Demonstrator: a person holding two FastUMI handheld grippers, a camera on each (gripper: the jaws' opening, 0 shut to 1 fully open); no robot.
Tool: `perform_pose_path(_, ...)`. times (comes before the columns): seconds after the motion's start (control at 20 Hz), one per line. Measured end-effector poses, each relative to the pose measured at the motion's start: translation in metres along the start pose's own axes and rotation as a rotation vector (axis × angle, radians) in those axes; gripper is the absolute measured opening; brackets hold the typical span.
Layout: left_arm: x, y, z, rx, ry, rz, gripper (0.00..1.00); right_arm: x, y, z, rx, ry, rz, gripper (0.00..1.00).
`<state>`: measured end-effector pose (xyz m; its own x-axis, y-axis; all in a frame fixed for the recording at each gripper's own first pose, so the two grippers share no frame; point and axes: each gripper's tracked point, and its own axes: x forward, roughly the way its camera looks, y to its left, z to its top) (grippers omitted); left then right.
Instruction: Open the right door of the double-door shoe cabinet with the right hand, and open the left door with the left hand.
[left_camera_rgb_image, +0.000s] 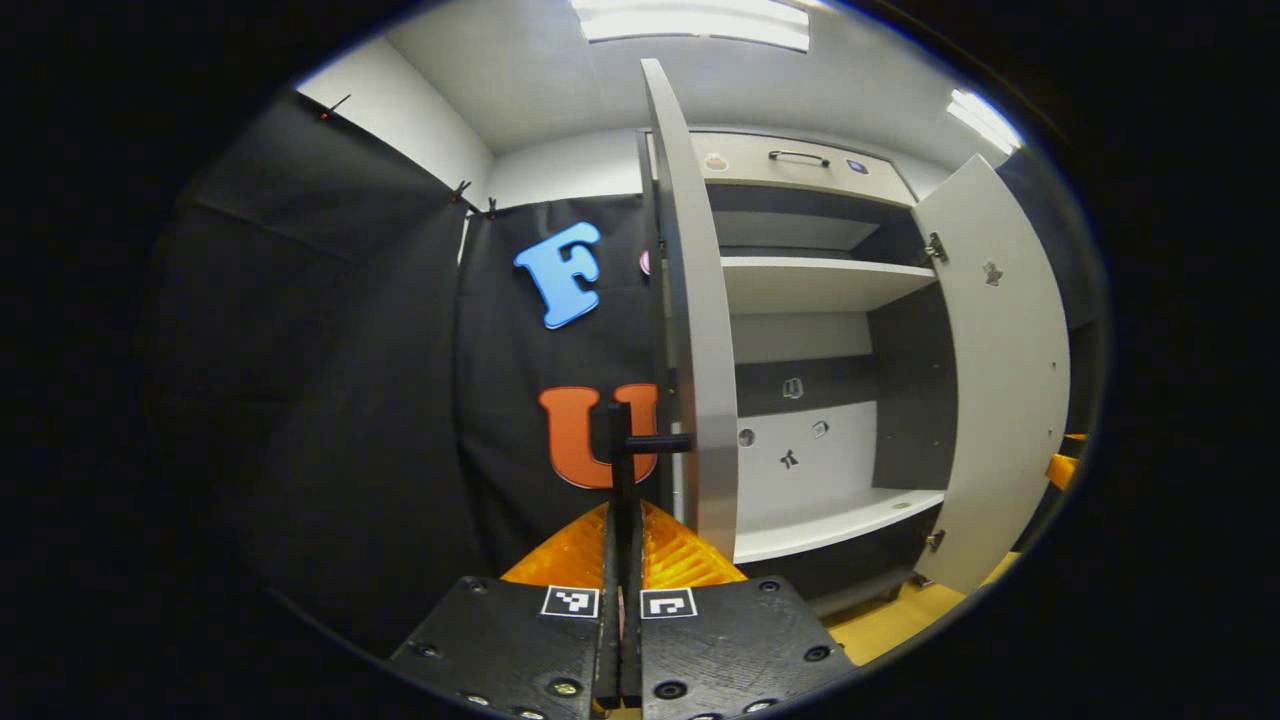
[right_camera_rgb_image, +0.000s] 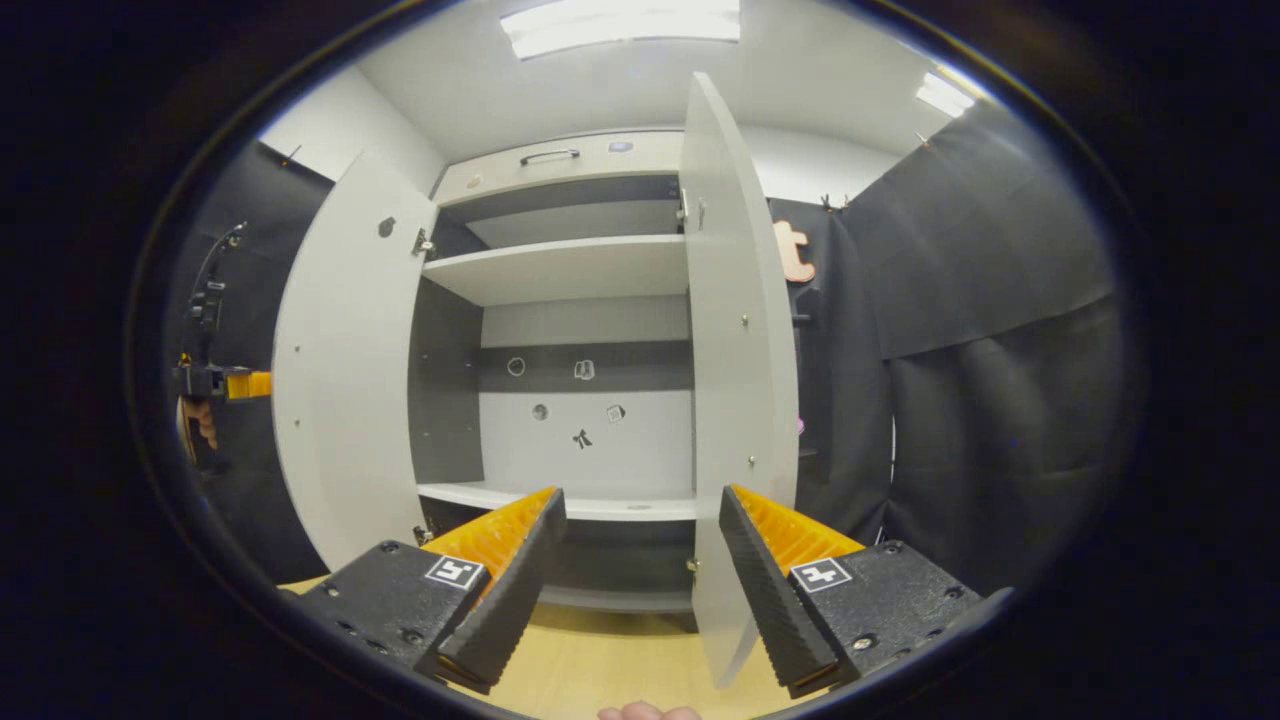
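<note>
The left gripper (left_camera_rgb_image: 622, 560), jaws closed on the left door's handle (left_camera_rgb_image: 640, 443), could slip off if pulled sideways, while the right gripper (right_camera_rgb_image: 640, 560) stands wide open and empty

Both views face the open cabinet (left_camera_rgb_image: 820, 290) nearby; left from its left, right centred.

Recording booth, black cloth walls (right_camera_rgb_image: 980, 300), ceiling light panels (left_camera_rgb_image: 690, 20), white shoe cabinet (right_camera_rgb_image: 580, 270)

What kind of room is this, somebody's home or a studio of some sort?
Probably a staged recording booth, not a home. Black cloth drapes the walls around a lone white shoe cabinet with both doors open and bare shelves, under ceiling light panels, with a pale wooden floor.
</note>
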<state>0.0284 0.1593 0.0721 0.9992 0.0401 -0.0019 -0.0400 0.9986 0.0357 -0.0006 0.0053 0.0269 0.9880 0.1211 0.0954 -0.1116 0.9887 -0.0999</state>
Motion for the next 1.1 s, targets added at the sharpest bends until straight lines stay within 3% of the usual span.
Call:
perform_pose_path(0.05,0.003,-0.005,-0.002,-0.042,0.009,-0.024,0.01,0.001,-0.002,-0.004,-0.002,0.01,-0.001,0.96)
perform_pose_path(0.1,0.006,-0.006,-0.004,-0.032,0.014,-0.033,0.15,0.001,-0.002,-0.007,-0.003,0.021,-0.005,0.96)
perform_pose_path(0.15,0.004,-0.003,-0.003,-0.008,0.005,-0.035,0.07,0.0,-0.002,-0.009,0.0,0.027,-0.01,0.96)
perform_pose_path(0.25,-0.004,-0.001,-0.008,0.004,0.02,-0.012,0.07,0.0,-0.004,-0.01,0.015,0.028,-0.015,0.96)
perform_pose_path(0.35,-0.034,0.002,-0.017,0.008,0.005,0.06,0.06,-0.005,-0.012,-0.008,0.004,0.023,-0.044,0.96)
perform_pose_path(0.45,-0.059,-0.016,-0.025,-0.019,-0.023,0.084,0.04,-0.008,-0.023,-0.005,-0.013,0.01,-0.078,0.96)
perform_pose_path(0.8,-0.036,-0.143,-0.086,-0.123,0.062,-0.126,0.01,-0.005,-0.004,-0.011,0.023,0.037,-0.038,0.96)
perform_pose_path(0.85,-0.035,-0.154,-0.094,-0.133,0.086,-0.141,0.12,-0.009,-0.002,-0.014,0.019,0.044,-0.036,0.96)
perform_pose_path(0.9,-0.033,-0.159,-0.102,-0.126,0.108,-0.14,0.12,-0.012,-0.002,-0.015,0.011,0.046,-0.038,0.96)
perform_pose_path(0.95,-0.034,-0.161,-0.106,-0.115,0.125,-0.144,0.54,-0.013,-0.004,-0.015,0.003,0.046,-0.043,0.96)
perform_pose_path(1.0,-0.032,-0.165,-0.112,-0.109,0.131,-0.152,0.57,-0.015,-0.005,-0.015,-0.005,0.045,-0.049,0.96)
perform_pose_path(1.05,-0.03,-0.166,-0.113,-0.111,0.128,-0.147,0.74,-0.017,-0.007,-0.017,-0.011,0.047,-0.055,0.96)
perform_pose_path(1.1,-0.03,-0.167,-0.111,-0.12,0.118,-0.145,0.76,-0.019,-0.009,-0.017,-0.015,0.047,-0.061,0.96)
